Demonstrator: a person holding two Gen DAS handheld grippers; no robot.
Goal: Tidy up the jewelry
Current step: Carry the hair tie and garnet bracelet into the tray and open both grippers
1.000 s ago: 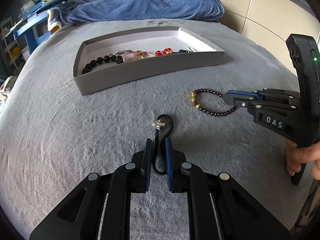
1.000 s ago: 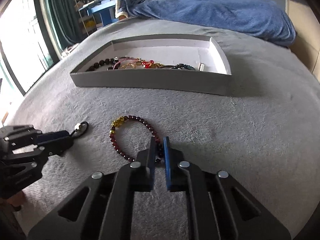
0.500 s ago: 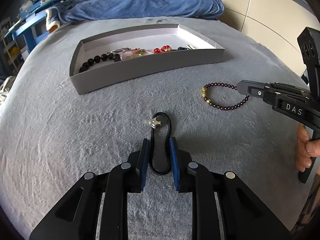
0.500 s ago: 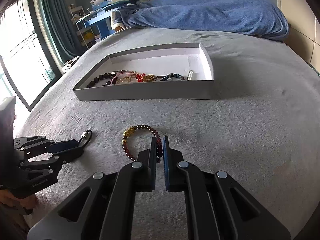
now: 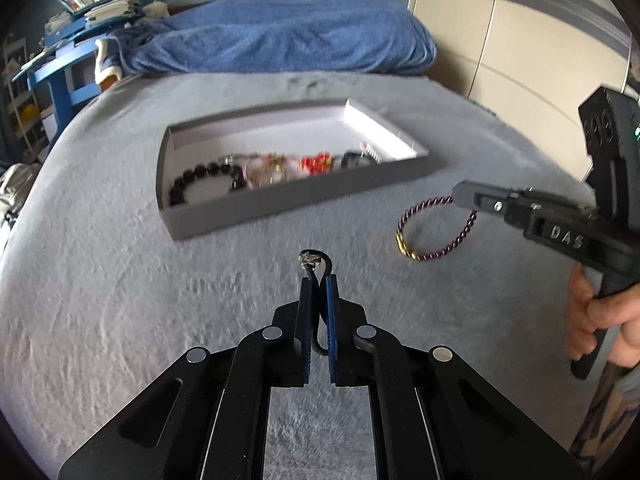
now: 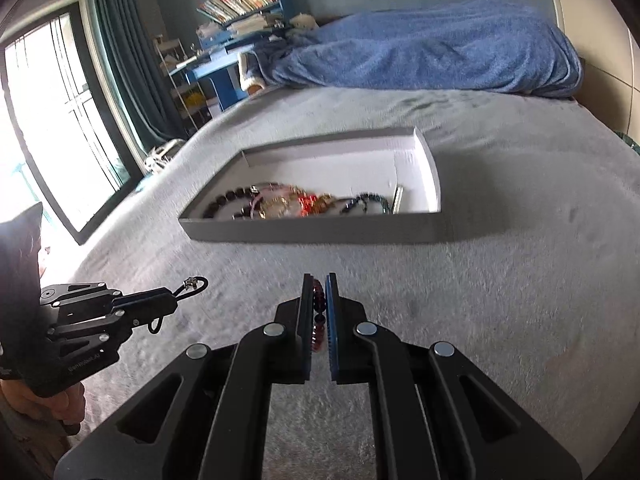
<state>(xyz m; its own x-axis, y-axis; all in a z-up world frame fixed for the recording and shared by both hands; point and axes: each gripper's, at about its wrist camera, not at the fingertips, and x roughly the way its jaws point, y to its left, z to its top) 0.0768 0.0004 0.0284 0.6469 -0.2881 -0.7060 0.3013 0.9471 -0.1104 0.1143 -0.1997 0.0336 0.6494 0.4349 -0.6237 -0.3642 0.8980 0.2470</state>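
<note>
My left gripper (image 5: pixel 319 282) is shut on a black cord bracelet with a silver charm (image 5: pixel 310 260) and holds it above the grey bed; it also shows in the right wrist view (image 6: pixel 192 283). My right gripper (image 6: pixel 319 280) is shut on a dark red bead bracelet (image 6: pixel 318 308), which hangs lifted from its tips in the left wrist view (image 5: pixel 432 236). The grey tray (image 5: pixel 280 204) lies ahead with several bracelets along its near wall, among them a black bead bracelet (image 5: pixel 200 178) and red beads (image 5: pixel 316 162).
A blue blanket (image 5: pixel 280 40) lies at the far end of the bed. A blue desk with shelves of books (image 6: pixel 236 12) and a window (image 6: pixel 52 128) stand to the left. Wardrobe panels (image 5: pixel 520 48) are on the right.
Both grippers have risen off the bed, each carrying its bracelet. The left gripper's fingers have closed tighter on the black cord. The tray looks nearer and more from above.
</note>
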